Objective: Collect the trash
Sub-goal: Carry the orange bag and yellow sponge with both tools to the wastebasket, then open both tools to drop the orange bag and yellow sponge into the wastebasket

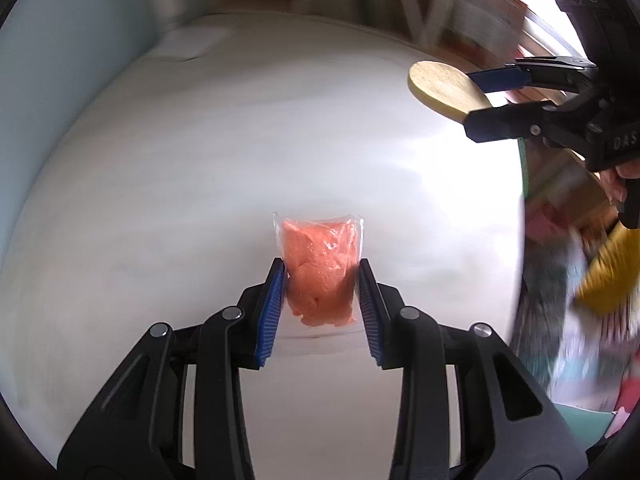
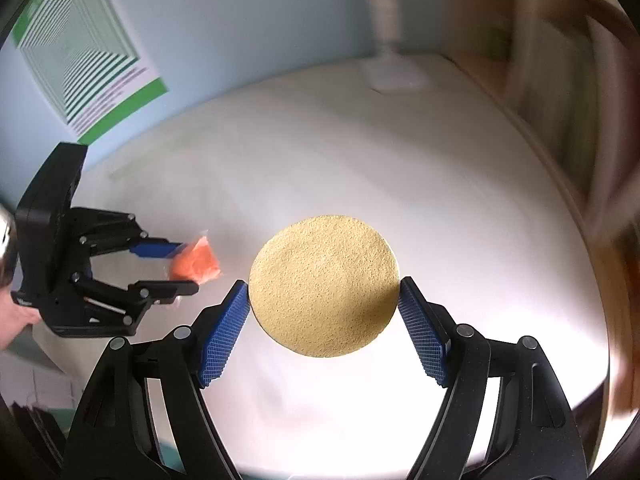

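The white table [image 2: 460,208] fills both wrist views and shows no loose litter on the part that can be seen, so by my reading the picking-up is done for at least 2 pieces and what remains is carrying them to a bin, which neither view shows. Around the table stand a pale blue wall [image 2: 240,20] with a green striped poster [image 2: 84,64], a white lamp base [image 2: 394,76] at the far edge, and blurred shelving [image 2: 560,100] to the side; that blur hides whatever else may lie there, so I cannot tell whether more trash waits. The right gripper [image 2: 324,306] is clenched wide on a round yellow sponge disc [image 2: 324,288], its blue pads touching opposite edges of the disc, which is held clear above the tabletop. The left gripper [image 1: 320,300] grips a small clear bag of orange material [image 1: 320,272], pads pressing its 2 sides, and it too hangs above the table, not resting on it. In the right wrist view the left gripper sits just beside the disc, to its left, so the 2 loads are near each other but apart. Judging from this, each hand has its item secured, and depositing both is the step left.
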